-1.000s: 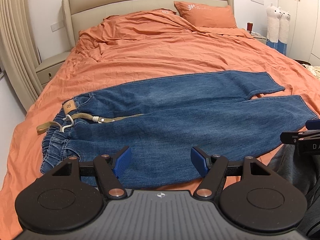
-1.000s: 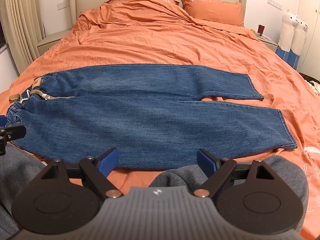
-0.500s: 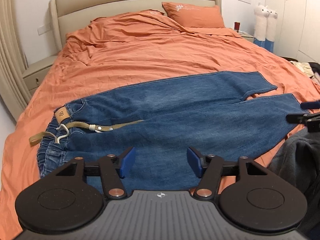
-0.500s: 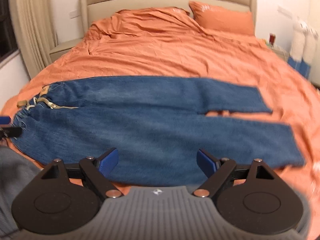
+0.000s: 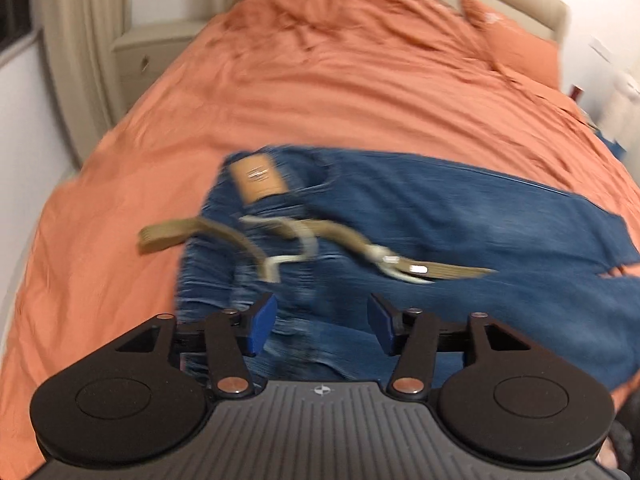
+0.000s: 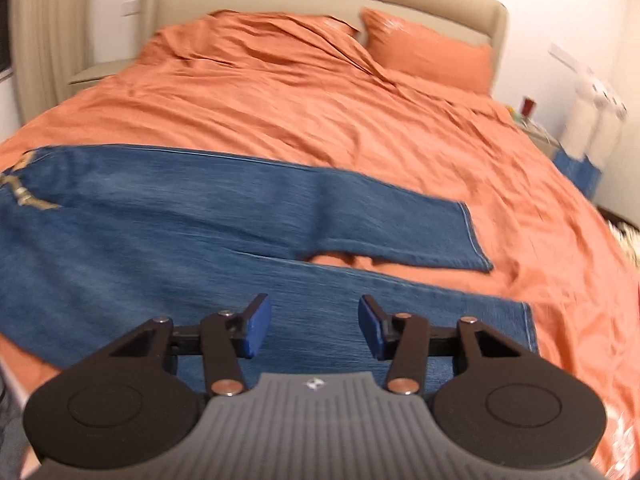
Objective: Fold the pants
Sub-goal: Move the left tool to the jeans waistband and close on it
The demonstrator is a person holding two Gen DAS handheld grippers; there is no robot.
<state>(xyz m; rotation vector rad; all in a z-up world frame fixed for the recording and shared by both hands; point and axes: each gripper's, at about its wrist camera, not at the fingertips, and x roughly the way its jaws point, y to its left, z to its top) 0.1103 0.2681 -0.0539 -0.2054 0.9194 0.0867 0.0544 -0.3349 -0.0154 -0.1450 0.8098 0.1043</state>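
Motion blur smears the jeans' waistband (image 5: 256, 216) and belt (image 5: 224, 236).

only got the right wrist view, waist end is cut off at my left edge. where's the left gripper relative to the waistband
Observer: The left gripper hovers over the gathered waistband of the jeans. Its jaws are open and have just been opening a little, with no cloth pinched between them.
Operator: is the belt tucked in
Observer: No. One end of the tan belt trails off the waistband onto the orange bedcover.
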